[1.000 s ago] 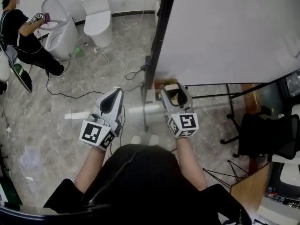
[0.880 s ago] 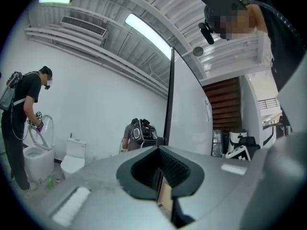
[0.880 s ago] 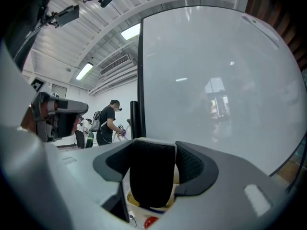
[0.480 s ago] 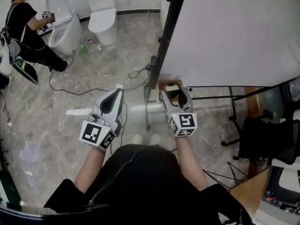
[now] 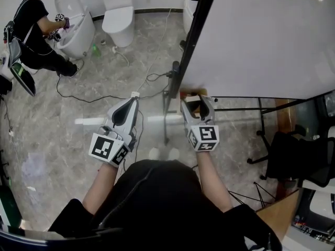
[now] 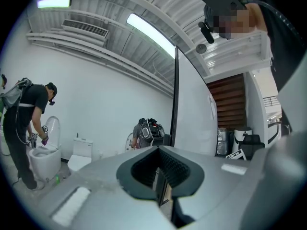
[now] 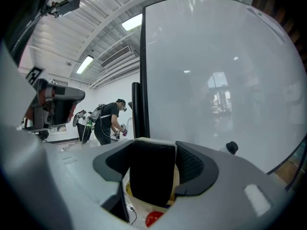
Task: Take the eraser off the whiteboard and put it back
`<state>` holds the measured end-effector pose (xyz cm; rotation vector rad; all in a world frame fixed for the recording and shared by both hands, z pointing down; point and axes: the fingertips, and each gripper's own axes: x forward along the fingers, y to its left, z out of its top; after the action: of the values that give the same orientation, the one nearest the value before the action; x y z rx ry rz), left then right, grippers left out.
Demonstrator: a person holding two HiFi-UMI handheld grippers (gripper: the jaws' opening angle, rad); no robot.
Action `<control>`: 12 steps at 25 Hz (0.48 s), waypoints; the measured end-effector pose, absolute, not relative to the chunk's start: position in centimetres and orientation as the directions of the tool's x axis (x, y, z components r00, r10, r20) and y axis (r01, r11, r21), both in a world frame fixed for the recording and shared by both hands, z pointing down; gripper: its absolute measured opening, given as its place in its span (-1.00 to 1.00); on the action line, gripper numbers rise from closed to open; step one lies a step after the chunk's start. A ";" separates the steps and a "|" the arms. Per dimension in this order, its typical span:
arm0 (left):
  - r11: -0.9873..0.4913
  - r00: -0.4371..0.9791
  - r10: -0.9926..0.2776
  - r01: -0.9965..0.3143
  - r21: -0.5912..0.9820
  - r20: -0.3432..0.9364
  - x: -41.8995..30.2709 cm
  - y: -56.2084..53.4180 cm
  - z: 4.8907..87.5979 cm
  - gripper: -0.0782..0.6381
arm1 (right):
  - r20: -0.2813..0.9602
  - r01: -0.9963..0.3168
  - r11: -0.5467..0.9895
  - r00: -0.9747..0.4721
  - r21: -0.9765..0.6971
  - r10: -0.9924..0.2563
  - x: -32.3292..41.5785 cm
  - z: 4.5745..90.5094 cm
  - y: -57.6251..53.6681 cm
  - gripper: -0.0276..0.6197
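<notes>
My right gripper (image 5: 197, 104) (image 7: 155, 148) is shut on the eraser (image 5: 193, 103) (image 7: 151, 174), a black felt block with a pale backing that fills the space between the jaws. It hovers just below the lower left corner of the whiteboard (image 5: 261, 35) (image 7: 216, 80), beside the board's black frame post (image 5: 189, 43). Whether the eraser touches the board I cannot tell. My left gripper (image 5: 131, 103) (image 6: 159, 152) hangs over the floor to the left of the board, shut with nothing in it.
A small black knob (image 7: 232, 147) sticks on the board's lower right. Cables (image 5: 152, 80) trail across the marble floor. A person (image 5: 34, 33) works at a toilet (image 5: 78, 27) far left, next to another toilet (image 5: 119, 15). A black chair (image 5: 298, 150) stands right.
The right gripper has sunk slightly with the eraser still in its jaws. The left gripper has kept its place. The head view has tilted a little, so the far floor sits higher in the picture.
</notes>
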<state>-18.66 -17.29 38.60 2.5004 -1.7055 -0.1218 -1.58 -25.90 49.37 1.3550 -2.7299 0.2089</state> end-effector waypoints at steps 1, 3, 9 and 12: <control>-0.359 0.362 -0.932 -0.923 0.139 -0.003 -18.7 -17.3 38.5 -0.77 | 0.142 -0.797 0.599 -0.604 -0.082 -0.784 -1.6 49.5 -26.0 -0.06; -0.354 0.357 -0.934 -0.924 0.146 -0.003 -18.7 -17.4 38.4 -0.77 | 0.149 -0.796 0.600 -0.605 -0.081 -0.782 -1.7 49.9 -26.1 -0.06; -0.361 0.362 -0.932 -0.921 0.146 -0.021 -18.6 -17.4 37.9 -0.77 | 0.167 -0.794 0.605 -0.606 -0.066 -0.777 -1.9 50.3 -26.0 -0.06; -0.351 0.355 -0.935 -0.925 0.144 -0.001 -18.8 -17.3 38.4 -0.77 | 0.177 -0.790 0.610 -0.610 -0.059 -0.773 -2.0 50.4 -26.0 -0.05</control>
<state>-18.85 -17.27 38.39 2.4860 -1.7152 -0.1256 -1.96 -26.00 50.45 1.3162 -2.6969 0.1975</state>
